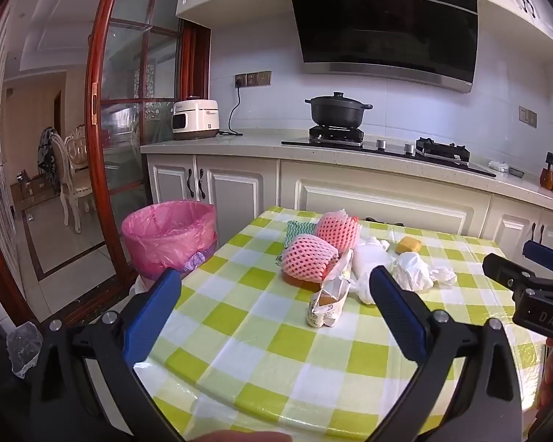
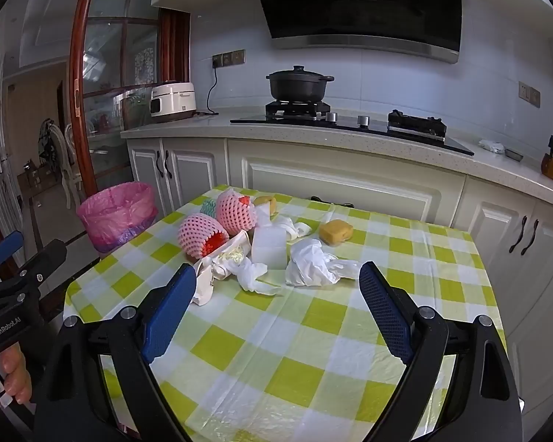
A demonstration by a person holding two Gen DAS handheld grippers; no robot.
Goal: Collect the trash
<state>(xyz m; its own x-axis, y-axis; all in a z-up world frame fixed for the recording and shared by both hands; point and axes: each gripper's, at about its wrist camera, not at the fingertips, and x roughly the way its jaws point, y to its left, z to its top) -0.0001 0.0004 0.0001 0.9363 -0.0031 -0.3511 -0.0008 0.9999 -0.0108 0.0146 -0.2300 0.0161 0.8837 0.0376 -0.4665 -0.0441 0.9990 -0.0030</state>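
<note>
A heap of trash lies mid-table on the green-checked cloth: two pink foam fruit nets, a torn white wrapper, crumpled white plastic, a white foam block and a yellow sponge. A bin with a pink liner stands on the floor left of the table. My left gripper is open and empty, just short of the heap. My right gripper is open and empty, near the plastic.
White kitchen cabinets and a counter run behind the table, with a black pot on a gas hob and a rice cooker. A red-framed glass door stands at the left, with a clear bag on the floor.
</note>
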